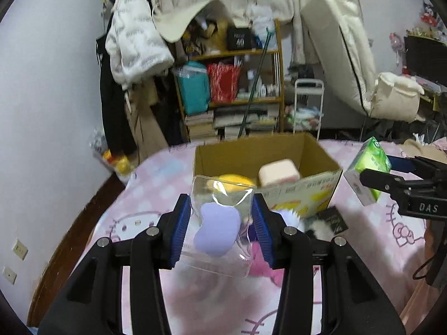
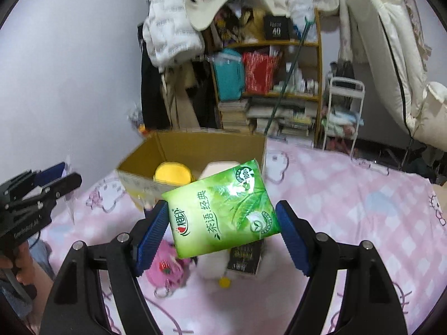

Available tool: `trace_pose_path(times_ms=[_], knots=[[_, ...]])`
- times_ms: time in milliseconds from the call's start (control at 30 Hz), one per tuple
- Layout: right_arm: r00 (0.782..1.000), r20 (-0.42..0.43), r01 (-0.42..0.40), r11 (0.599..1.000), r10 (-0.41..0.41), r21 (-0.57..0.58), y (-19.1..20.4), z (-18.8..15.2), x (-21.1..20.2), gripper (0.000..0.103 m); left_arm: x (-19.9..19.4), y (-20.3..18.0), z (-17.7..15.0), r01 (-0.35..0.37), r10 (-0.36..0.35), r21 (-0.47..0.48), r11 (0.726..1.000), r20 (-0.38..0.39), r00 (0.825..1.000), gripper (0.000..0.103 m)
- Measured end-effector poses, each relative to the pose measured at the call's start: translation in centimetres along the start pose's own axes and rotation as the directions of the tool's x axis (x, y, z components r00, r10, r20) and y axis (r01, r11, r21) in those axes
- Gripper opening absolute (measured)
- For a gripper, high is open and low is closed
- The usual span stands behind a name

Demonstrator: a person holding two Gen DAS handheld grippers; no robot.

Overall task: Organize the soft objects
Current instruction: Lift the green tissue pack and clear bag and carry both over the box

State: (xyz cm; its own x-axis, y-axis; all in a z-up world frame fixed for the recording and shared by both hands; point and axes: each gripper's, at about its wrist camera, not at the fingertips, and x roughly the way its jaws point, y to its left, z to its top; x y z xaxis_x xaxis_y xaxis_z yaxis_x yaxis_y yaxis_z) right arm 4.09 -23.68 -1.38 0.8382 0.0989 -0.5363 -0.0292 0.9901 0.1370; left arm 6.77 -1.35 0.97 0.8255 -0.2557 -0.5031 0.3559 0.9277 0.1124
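Note:
My left gripper (image 1: 220,227) is shut on a clear plastic pouch (image 1: 220,217) with a lilac sponge (image 1: 218,230) inside, held above the pink bedspread. My right gripper (image 2: 222,223) is shut on a green tissue pack (image 2: 223,209), lifted off the bed; it also shows at the right of the left wrist view as the tissue pack (image 1: 368,167). Just beyond both stands an open cardboard box (image 1: 304,150) holding a yellow soft item (image 1: 237,180) and a pale pink cushion (image 1: 278,171). In the right wrist view the box (image 2: 173,145) lies behind the pack.
On the bedspread (image 2: 349,195) under the grippers lie a pink plush (image 2: 167,270), a white fluffy toy (image 2: 212,265) and a small dark box (image 2: 245,256). A cluttered bookshelf (image 1: 237,83), hanging coats (image 1: 131,44) and a propped mattress (image 1: 343,42) stand behind the bed.

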Motion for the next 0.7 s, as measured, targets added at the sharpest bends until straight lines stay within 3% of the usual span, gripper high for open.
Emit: trace_pose_path(times_ms=[267, 533, 700], knots=[[0.992, 0.128, 0.012, 0.999, -0.007, -0.034, 0.4, 3.8, -1.3, 0.081, -2.3, 0.1, 3.7, -0.023, 0.024, -0.004, 1.000, 0.124, 0.992, 0.044], [0.974, 0.224, 0.029, 0.997, -0.012, -0.072, 1.2, 7.8, -2.5, 0.081, -3.4, -0.6, 8.4, -0.053, 0.049, 0.009, 0.999, 0.257, 0.965, 0.044], [0.963, 0.270, 0.036, 0.996, -0.012, -0.084, 1.2, 9.5, -2.6, 0.081, -3.2, -1.0, 10.4, -0.065, 0.059, 0.008, 0.998, 0.302, 0.951, 0.044]])
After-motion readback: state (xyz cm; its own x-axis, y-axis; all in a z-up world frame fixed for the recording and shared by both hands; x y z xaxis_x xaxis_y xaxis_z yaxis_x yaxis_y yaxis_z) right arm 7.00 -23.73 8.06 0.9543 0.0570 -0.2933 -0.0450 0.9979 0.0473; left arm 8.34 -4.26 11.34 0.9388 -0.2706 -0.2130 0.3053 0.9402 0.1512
